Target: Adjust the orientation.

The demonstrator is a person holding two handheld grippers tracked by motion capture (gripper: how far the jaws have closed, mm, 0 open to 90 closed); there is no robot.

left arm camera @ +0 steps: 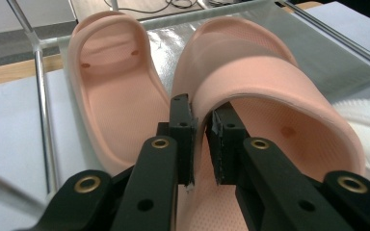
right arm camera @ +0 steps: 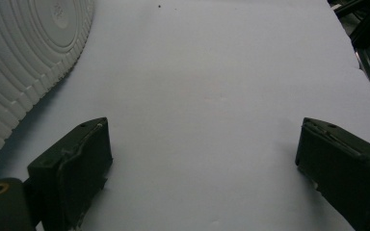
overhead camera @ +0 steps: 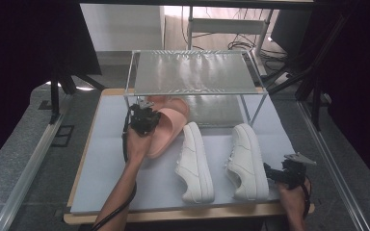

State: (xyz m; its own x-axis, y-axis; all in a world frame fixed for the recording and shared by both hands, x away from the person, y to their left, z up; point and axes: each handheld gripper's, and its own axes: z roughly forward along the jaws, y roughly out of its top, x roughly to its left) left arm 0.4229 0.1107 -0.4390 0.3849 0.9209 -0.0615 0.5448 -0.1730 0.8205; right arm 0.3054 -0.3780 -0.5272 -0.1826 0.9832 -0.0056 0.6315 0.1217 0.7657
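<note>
Left gripper (left arm camera: 200, 144) fingers clamped on pink slide's (left arm camera: 270, 96) strap edge, at rack (overhead camera: 192, 72) front, beside its mate (left arm camera: 111, 96).
Keep grip firm; slide it level onto lower shelf; right gripper (right arm camera: 202, 163) spread wide, idle on bench (right arm camera: 221, 72).

Wooden table (overhead camera: 79, 171) covered with a pale grey mat (overhead camera: 107, 159). On the mat: two white sneakers (overhead camera: 195, 161) side by side, a pink slide sandal (overhead camera: 166, 130), and a wire rack (overhead camera: 192, 72) at the back holding another pink sandal (left arm camera: 108, 91) on its lower shelf.
</note>
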